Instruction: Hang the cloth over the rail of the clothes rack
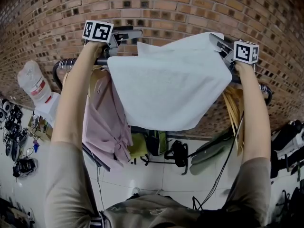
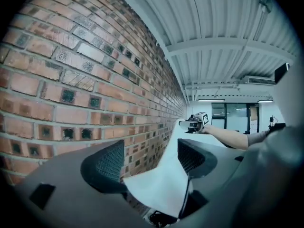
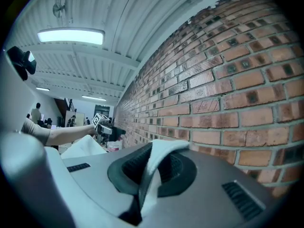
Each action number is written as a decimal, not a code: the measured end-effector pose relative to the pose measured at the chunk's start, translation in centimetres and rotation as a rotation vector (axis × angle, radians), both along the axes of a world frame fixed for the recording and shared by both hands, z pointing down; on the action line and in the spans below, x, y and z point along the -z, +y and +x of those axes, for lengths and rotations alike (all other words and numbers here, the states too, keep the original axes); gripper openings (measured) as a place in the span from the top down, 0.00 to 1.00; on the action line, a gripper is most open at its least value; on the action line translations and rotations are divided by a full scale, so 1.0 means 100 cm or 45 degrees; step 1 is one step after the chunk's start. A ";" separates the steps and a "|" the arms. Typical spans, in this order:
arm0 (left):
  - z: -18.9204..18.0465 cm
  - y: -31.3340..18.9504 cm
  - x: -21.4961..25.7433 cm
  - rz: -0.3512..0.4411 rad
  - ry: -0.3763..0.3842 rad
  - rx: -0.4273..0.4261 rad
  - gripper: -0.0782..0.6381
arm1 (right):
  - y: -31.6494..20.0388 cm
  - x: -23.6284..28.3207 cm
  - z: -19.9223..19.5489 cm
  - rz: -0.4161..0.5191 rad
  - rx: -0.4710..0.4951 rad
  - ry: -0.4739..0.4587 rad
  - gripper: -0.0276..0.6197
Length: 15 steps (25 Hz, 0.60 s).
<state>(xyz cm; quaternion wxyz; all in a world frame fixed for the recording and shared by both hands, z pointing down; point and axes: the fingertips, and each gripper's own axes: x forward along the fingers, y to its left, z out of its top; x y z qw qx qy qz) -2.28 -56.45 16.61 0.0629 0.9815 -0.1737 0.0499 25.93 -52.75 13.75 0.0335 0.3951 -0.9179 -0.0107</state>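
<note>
The white cloth (image 1: 171,84) is spread along the rail (image 1: 70,61) of the clothes rack, hard up by the brick wall (image 1: 190,8), its front half hanging down towards the person. A pink garment (image 1: 107,122) hangs below the rail's left end. How much cloth falls behind the rail I can't see from here.

The left gripper (image 1: 129,33) has its jaws wide apart; a corner of the cloth lies loose between them, not pinched. The right gripper (image 1: 216,42), towards the rail's right end, has its jaws together, clamped on the cloth's other top corner.

I'd say this is the letting-go step. To do it well, the left gripper should back straight out so neither jaw snags that loose corner and drags it along. The right one should only open once the cloth's weight looks shared on both sides of the rail, otherwise the heavier front half may pull the whole thing off
</note>
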 end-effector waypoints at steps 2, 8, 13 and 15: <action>0.001 0.003 0.001 0.011 0.003 -0.007 0.41 | 0.000 -0.004 -0.001 -0.016 0.000 0.024 0.93; 0.003 0.014 0.015 0.030 0.095 -0.077 0.41 | -0.001 -0.007 0.005 -0.052 -0.025 -0.016 0.93; -0.001 0.029 0.052 0.108 0.325 -0.143 0.41 | -0.001 -0.004 0.003 -0.051 -0.006 -0.027 0.93; -0.005 0.032 0.068 0.198 0.403 -0.122 0.41 | 0.000 -0.008 0.001 -0.060 -0.001 -0.021 0.93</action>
